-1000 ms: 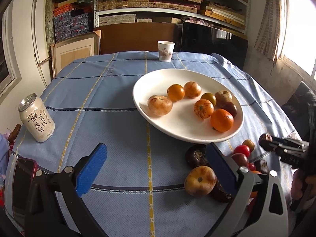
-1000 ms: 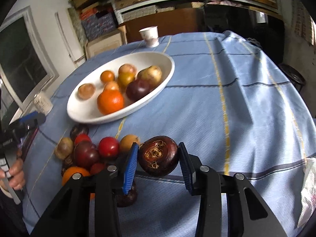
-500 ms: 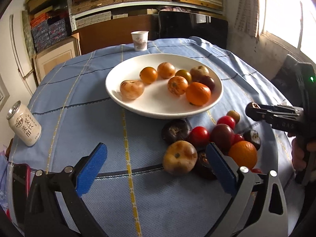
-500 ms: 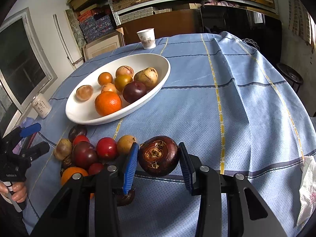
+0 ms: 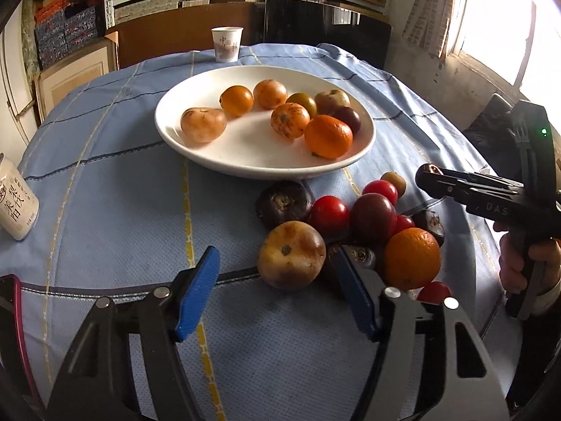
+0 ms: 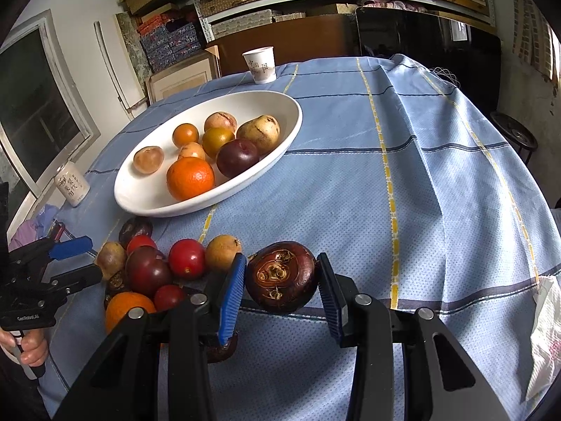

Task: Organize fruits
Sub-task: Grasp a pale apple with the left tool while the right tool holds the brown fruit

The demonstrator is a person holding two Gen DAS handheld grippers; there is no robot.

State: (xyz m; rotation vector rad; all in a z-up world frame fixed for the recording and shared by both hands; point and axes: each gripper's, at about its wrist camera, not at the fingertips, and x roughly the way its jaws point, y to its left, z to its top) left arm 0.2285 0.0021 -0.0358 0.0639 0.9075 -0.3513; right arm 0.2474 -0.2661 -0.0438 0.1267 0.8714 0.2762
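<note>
A white plate (image 5: 245, 168) (image 6: 157, 210) on the blue cloth holds several fruits. A pile of loose fruit lies in front of it: an orange (image 5: 412, 258), red tomatoes (image 5: 329, 212) and dark purple fruit (image 5: 373, 215). My left gripper (image 5: 277, 294) (image 6: 80, 263) hangs low at the pile's left end, its jaws closing. A brownish-yellow fruit (image 5: 291, 254) lies between its blue pads, and a gap still shows at the left pad. My right gripper (image 6: 280, 291) (image 5: 426, 175) is shut on a dark brown fruit (image 6: 280, 280), held above the cloth.
A paper cup (image 5: 227, 44) stands behind the plate. A drink can (image 5: 14, 207) and a phone (image 5: 10, 315) sit at the table's left edge. Crumpled white paper (image 6: 543, 333) lies at the right edge. Shelves with boxes line the back wall.
My left gripper has come down and in toward the pile, and its jaws have narrowed around the brownish-yellow fruit. The right gripper has stayed still with its dark fruit.
</note>
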